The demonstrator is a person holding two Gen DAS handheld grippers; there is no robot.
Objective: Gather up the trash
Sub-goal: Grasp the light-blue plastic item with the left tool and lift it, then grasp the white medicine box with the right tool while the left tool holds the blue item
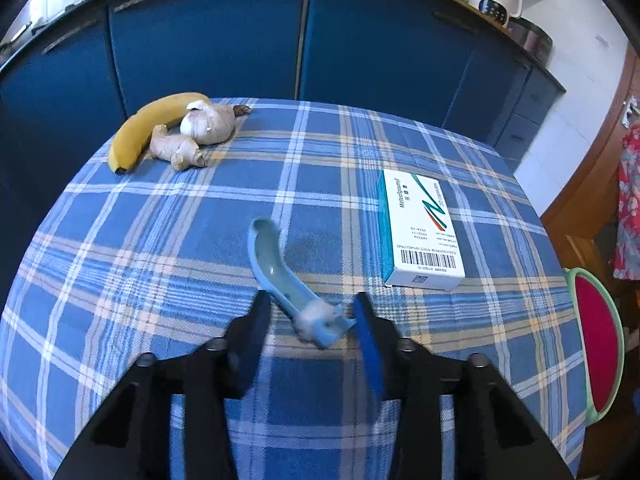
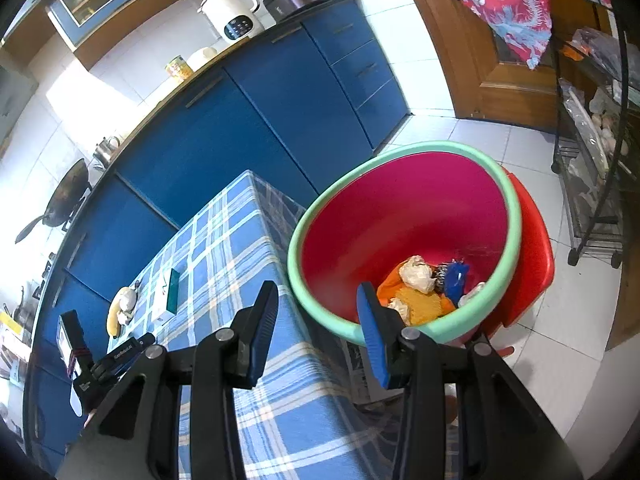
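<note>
A light blue curved plastic piece with a grey fluff wad at its near end lies on the blue plaid tablecloth. My left gripper is open, its fingertips on either side of the near end of the piece, not closed on it. My right gripper is open and empty, held above the table corner beside the red basin with a green rim. The basin holds crumpled paper, orange and yellow scraps and a blue item. The left gripper's body shows at the lower left of the right wrist view.
A banana, garlic and ginger lie at the table's far left. A white and teal medicine box lies at the right. Blue cabinets stand behind. The basin sits on a red chair right of the table.
</note>
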